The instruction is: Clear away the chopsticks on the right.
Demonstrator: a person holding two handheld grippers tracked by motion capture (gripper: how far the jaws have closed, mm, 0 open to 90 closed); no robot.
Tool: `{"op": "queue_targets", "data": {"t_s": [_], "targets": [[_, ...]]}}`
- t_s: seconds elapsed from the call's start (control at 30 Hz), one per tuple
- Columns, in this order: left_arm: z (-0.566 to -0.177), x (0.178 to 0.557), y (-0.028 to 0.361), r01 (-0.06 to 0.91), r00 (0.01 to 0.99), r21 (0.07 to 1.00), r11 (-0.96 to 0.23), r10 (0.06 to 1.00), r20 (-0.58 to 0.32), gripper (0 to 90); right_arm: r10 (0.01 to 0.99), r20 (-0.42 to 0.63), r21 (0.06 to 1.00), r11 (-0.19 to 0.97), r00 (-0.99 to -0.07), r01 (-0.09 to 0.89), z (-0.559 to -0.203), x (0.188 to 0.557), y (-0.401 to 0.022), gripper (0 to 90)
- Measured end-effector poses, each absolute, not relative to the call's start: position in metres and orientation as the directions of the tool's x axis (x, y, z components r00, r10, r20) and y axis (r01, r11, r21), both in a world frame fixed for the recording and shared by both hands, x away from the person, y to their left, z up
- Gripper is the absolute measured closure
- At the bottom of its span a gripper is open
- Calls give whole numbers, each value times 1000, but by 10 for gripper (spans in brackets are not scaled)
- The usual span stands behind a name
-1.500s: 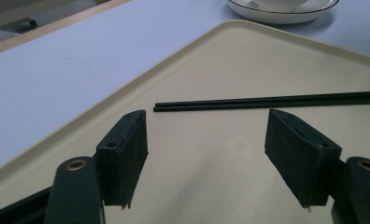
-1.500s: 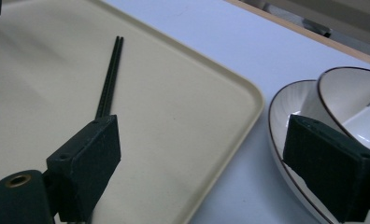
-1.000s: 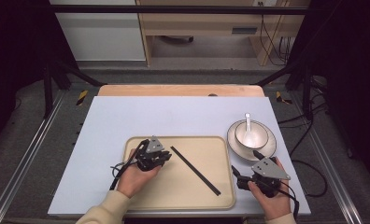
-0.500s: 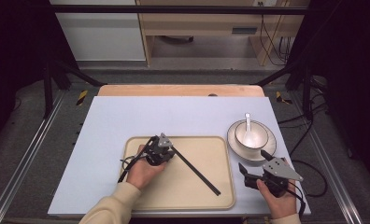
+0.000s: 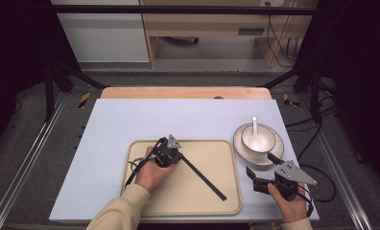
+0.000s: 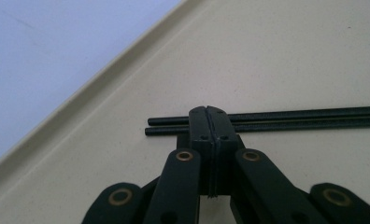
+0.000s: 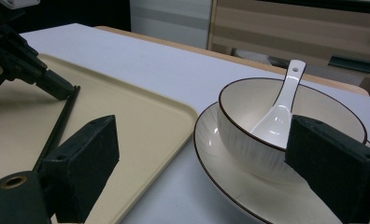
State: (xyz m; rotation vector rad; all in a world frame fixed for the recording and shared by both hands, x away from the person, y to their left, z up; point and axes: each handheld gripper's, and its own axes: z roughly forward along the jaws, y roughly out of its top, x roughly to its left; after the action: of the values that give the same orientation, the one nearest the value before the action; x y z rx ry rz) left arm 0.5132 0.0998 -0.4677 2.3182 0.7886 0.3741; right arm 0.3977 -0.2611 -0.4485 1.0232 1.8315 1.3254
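Observation:
A pair of black chopsticks (image 5: 203,176) lies slantwise on the beige tray (image 5: 226,158). My left gripper (image 5: 180,155) is shut, its jaws pressed flat together. Their tips rest against the chopsticks' upper left end, and nothing sits between the pads. The left gripper view looks along the joined jaws of the left gripper (image 6: 209,112) at the two chopsticks (image 6: 304,119) running side by side across the tray (image 6: 267,56). My right gripper (image 5: 263,165) stands open at the table's front right, just before the plate. In its own view the right gripper (image 7: 202,135) holds nothing.
A white bowl (image 5: 265,141) with a white spoon (image 5: 254,127) in it stands on a plate (image 5: 241,143) right of the tray. The right gripper view shows the bowl (image 7: 248,135), spoon (image 7: 279,116) and plate (image 7: 211,140) close ahead. A pale blue mat (image 5: 130,124) covers the table.
My left gripper has slid to the right across the tray and now sits at the chopsticks' upper end. The right hand has barely shifted.

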Motion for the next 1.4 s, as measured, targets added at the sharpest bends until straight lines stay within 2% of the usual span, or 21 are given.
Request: {"op": "queue_targets", "data": {"t_s": [0.43,0.77,1.17,1.4], "targets": [[-469,526,78,407,793,675,-615,605,72,894,866,-60,954,196,-496,226,-450,399,-260,105],[-472,538,48,370,814,696,-616,576,78,890,862,-57,952,200,-503,234,-452,400,-258,109],[-464,510,45,357,855,624,-695,512,82,894,861,-50,949,198,-507,244,-452,401,-257,112],[-468,510,31,353,866,653,-670,498,43,889,860,-54,945,208,-508,252,-454,402,-257,114]]}}
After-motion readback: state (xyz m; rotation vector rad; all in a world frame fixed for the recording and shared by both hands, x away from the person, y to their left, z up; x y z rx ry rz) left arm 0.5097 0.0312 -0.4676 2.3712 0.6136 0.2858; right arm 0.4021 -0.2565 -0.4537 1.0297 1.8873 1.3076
